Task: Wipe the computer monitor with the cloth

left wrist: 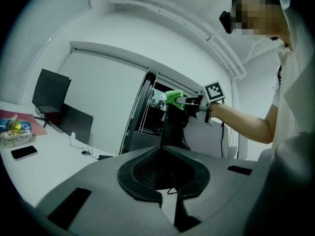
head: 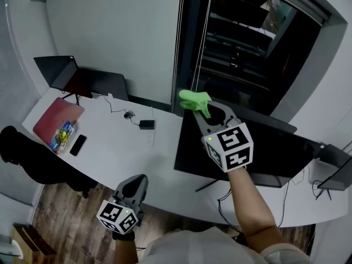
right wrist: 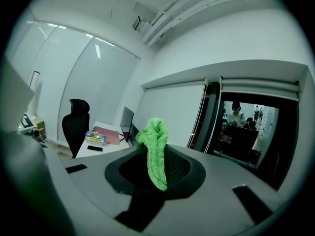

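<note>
1. The head view looks steeply down on the long white worktop (head: pixel 121 147), left tool (head: pixel 136 181) and right tool (head: pixel 202 108).
2. The left tool view, held low, faces upward at the wide black monitor (left wrist: pixel 172 127) edge-on.
3. The right tool view faces across the room, green terry cloth (right wrist: pixel 155 151) close ahead, sharing the black office chair (right wrist: pixel 75 127) with the head view.

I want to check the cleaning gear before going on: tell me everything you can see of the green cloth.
The green cloth is bright lime with a looped, terry-like pile, soft and bunched into a fold. The right gripper is shut on it: one end sticks out past the jaws and the other hangs between them. It sits at the top left corner of the dark monitor; whether they touch cannot be told.
</note>
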{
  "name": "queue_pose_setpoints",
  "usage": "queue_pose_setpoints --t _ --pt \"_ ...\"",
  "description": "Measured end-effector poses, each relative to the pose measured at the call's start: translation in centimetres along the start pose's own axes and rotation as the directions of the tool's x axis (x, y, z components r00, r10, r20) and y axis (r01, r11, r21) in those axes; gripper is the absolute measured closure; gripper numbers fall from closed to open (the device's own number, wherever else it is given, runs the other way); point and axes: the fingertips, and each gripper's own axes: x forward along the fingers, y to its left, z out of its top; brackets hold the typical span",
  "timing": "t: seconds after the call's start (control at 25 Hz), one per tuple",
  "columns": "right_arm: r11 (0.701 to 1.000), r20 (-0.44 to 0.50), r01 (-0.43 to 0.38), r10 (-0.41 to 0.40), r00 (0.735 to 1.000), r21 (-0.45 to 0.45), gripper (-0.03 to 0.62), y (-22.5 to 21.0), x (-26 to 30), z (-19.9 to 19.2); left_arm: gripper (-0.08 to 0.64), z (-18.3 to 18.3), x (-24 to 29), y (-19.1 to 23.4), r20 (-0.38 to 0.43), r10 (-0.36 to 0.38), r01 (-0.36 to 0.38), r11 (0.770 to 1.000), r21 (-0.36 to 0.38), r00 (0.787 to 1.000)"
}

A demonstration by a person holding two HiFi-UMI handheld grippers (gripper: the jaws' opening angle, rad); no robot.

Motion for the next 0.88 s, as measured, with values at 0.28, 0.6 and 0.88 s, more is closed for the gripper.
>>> queue_pose_setpoints --t 0.28,0.6,0.88 --pt "0.979 -0.061 -0.017 0.005 0.998 -0.205 0.523 2.5 2.3 0.7 0.538 -0.2 -1.2 0.4 0.005 0.018 -0.018 1.0 -0.001 1.0" --pt "0.925 -0.124 -0.027 -0.022 0.992 -0.38 0.523 4.4 4.3 1.1 0.538 -0.2 -1.7 0.5 0.008 0.014 -0.014 1.0 0.003 1.0" --pt "0.828 -0.235 -0.054 -0.095 0.967 -0.558 0.524 6.8 6.0 -0.8 0.538 -0.4 -2.4 1.0 0.007 0.022 -0.022 1.0 -0.003 1.0"
